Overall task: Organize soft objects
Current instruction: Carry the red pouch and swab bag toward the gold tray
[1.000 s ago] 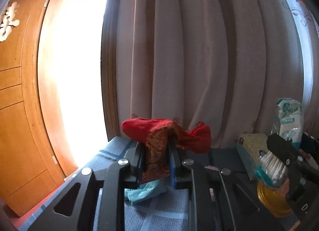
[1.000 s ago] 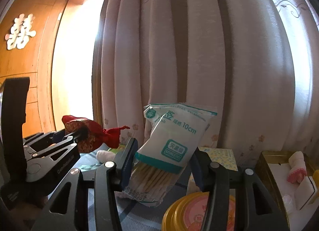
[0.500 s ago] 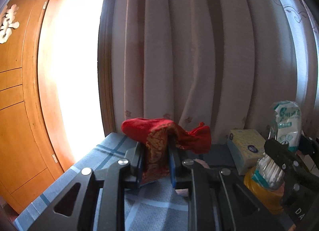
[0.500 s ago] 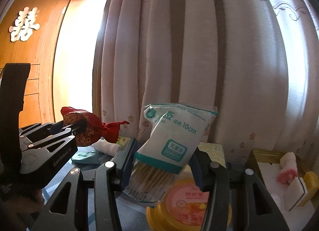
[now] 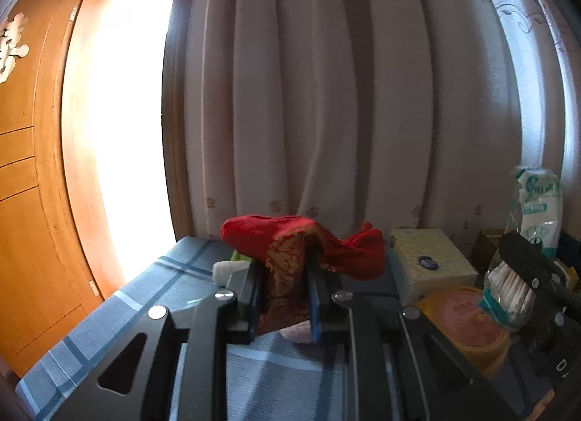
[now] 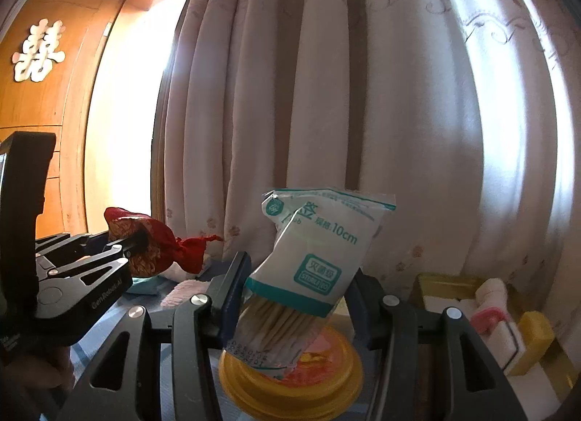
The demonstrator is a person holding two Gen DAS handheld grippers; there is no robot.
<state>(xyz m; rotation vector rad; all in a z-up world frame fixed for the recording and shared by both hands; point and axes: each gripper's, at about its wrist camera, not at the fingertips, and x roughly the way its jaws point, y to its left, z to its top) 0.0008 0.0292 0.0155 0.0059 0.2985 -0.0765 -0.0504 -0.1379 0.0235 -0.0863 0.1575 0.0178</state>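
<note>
2 grippers carrying soft things above the worktop (image 5: 152,315)

The left gripper (image 5: 284,297) is clenching a red pouch (image 5: 301,250) between its jaws; the right gripper (image 6: 294,297) is grasping a cotton swab packet (image 6: 312,261), tilted, over a yellow lid (image 6: 290,381).

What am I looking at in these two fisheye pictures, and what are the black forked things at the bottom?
Those forks are hand-held two-finger tools, one in each of a person's hands, each with a camera looking along its fingers. In the left view, the left tool is shut on a red brocade pouch. In the right view, the right tool is shut on a bag of cotton swabs; the left tool shows at that picture's left edge. Below lies a blue checked cloth with a yellow round tin, a pale tissue pack and an open box holding small soft items. Curtains hang behind.
</note>
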